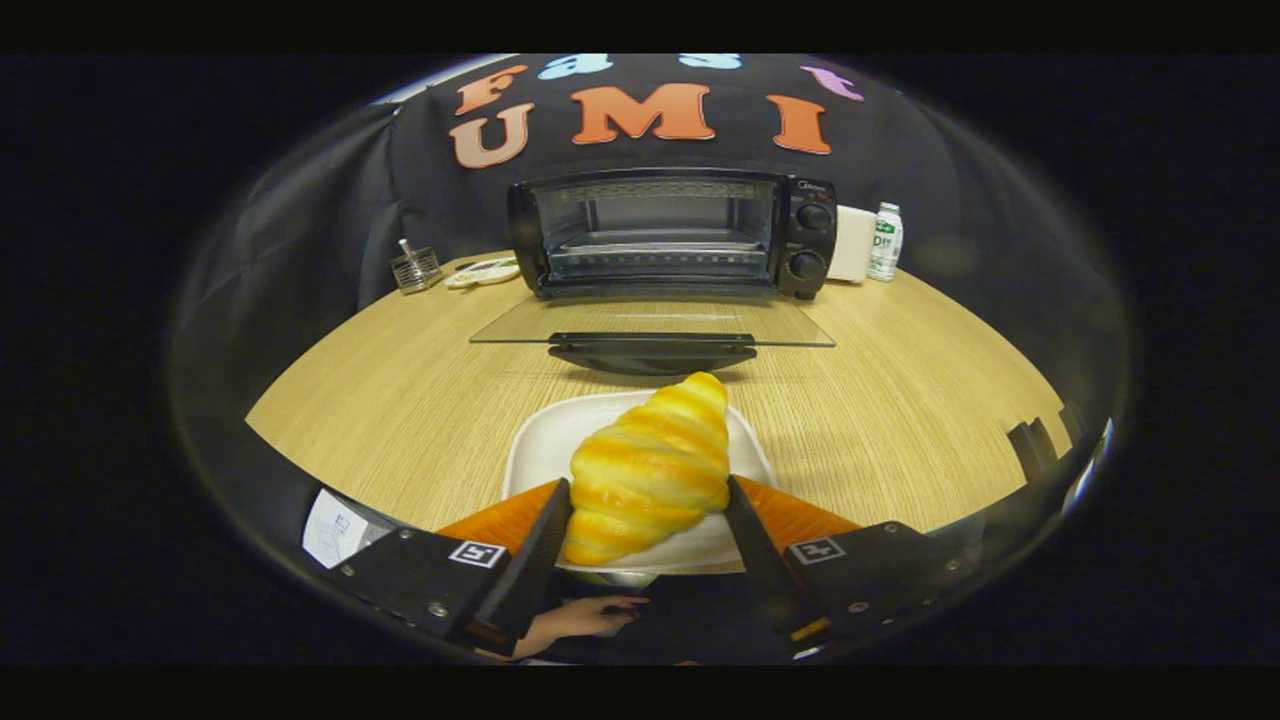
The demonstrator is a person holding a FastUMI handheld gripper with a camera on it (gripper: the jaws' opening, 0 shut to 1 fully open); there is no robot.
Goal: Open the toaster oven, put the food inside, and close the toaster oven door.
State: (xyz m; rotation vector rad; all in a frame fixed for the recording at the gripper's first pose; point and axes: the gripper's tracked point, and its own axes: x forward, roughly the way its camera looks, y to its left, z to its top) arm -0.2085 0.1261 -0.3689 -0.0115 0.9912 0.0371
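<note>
Tongs [648, 500] are closed on the croissant [650, 465] above the plate [545, 450]; beyond, the oven [670, 235] is open, so carrying inside is called for.

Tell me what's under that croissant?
A white plate lies under the croissant, which sits between the gripper fingers; both seem to press it. The plate's middle is covered by the croissant.

Gripping the croissant [652, 462] between both fingers of the gripper [648, 500] above the white plate [540, 455], facing open tabletop [400, 400] ahead; lying flat across the approach, the glass door [650, 325] of the toaster oven [672, 232], cavity standing open beyond.
</note>
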